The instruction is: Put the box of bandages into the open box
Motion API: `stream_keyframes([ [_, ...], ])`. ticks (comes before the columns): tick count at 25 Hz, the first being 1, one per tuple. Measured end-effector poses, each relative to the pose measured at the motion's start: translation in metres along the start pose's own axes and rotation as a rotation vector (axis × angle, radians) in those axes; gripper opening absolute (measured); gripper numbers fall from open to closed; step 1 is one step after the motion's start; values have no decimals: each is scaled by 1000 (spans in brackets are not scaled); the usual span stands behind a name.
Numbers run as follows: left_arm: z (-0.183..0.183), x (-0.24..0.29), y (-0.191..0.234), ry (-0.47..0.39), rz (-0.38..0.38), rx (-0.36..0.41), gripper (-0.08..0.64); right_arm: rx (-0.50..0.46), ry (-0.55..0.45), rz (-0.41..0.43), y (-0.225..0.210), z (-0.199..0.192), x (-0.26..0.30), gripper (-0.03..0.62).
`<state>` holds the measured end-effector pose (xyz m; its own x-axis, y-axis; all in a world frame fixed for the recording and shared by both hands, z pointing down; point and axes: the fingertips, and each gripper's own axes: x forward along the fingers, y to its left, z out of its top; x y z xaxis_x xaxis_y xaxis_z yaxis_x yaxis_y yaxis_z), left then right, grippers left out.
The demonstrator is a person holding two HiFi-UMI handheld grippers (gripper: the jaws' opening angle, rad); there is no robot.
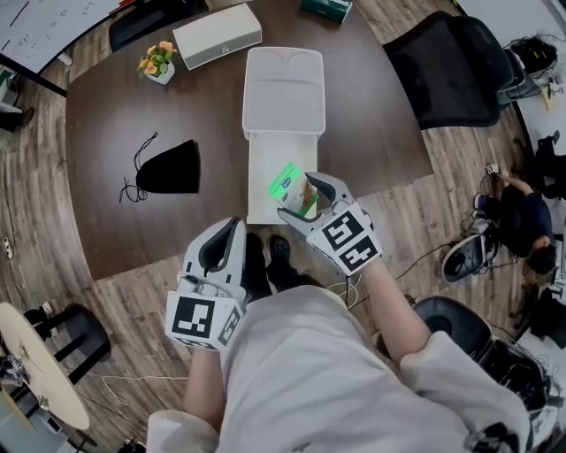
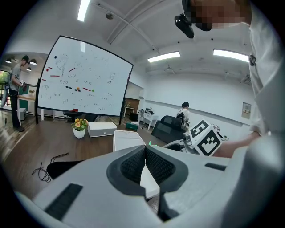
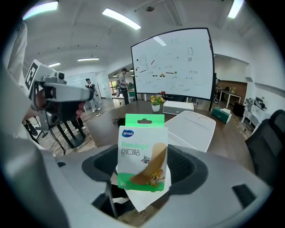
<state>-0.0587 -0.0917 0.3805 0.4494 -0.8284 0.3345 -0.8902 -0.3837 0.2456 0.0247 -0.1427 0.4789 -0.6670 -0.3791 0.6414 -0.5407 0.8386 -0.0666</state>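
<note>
The right claw [image 1: 299, 203] is clenched on the box of bandages [image 1: 293, 187], holding it upright with its printed green-and-white face toward the right gripper view [image 3: 142, 151]. In the head view it hangs over the near end of the open box [image 1: 272, 152], a white tray whose lid lies folded back flat on the far side. The left claw [image 1: 228, 232] is closed with its pads pressed together on nothing [image 2: 145, 153], held low at the near edge of the dark brown surface [image 1: 124, 115], left of the tray and apart from it. A black drawstring pouch [image 1: 170, 168] lies well to the left of the open box. Farther back stand a small pot of flowers [image 1: 157, 62] and a white rectangular case [image 1: 217, 35], with a green carton [image 1: 325, 7] at the far edge. A black chair [image 1: 451, 71] sits off to the right.
</note>
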Motion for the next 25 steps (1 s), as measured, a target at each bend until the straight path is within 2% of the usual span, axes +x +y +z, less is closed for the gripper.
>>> stream_keyframes([
  [19,-9,15,27,53,-77,-24,5,0,154,-66,-14,-32,54,350],
  [25,-15,18,31,73,-92,-42,5,57,196,-79,-18,-44,65,350],
])
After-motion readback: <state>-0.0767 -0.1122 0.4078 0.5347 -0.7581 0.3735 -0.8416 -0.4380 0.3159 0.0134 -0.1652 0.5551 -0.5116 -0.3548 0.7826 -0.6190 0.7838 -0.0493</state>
